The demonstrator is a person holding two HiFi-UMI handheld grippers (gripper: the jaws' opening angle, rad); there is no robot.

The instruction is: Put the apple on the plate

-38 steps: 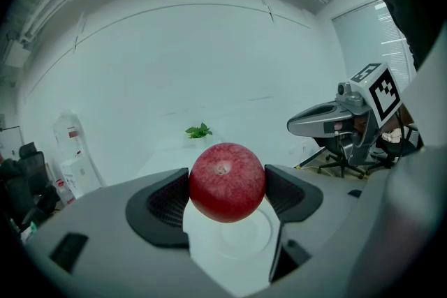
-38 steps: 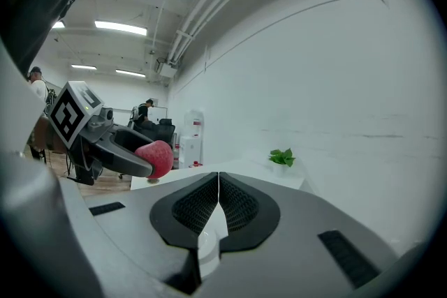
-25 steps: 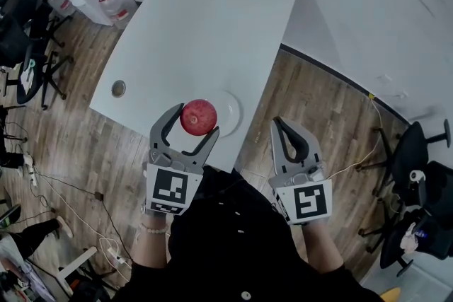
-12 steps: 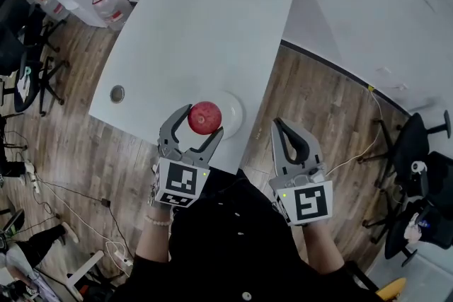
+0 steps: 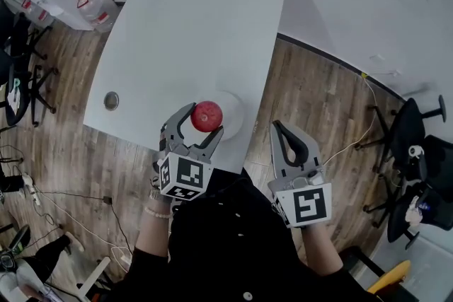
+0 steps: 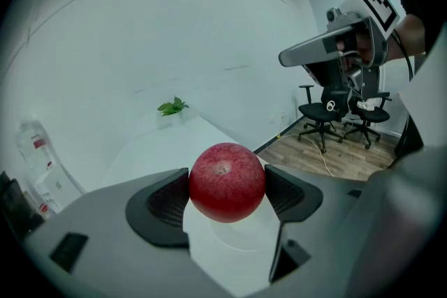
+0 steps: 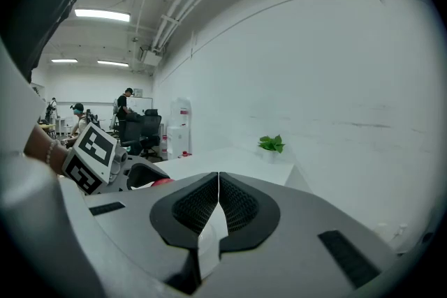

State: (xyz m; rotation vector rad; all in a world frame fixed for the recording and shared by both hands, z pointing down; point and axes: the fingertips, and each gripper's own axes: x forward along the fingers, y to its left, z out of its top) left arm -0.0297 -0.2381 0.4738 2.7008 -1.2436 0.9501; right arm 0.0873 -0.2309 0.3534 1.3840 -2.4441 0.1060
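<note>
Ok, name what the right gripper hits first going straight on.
Nothing close: the right gripper, jaws shut, aims over the white table, likely toward the plant; depth is unclear.

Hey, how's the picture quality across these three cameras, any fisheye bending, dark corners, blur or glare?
Head view: wide-angle, the table edges bow, lighting even, no glare. Left gripper view: strong fisheye with black corners; the apple is sharp under soft light. Right gripper view: same dark round rim; ceiling lights glow bright at upper left, and the right gripper, jaws together, looks crisp.
</note>
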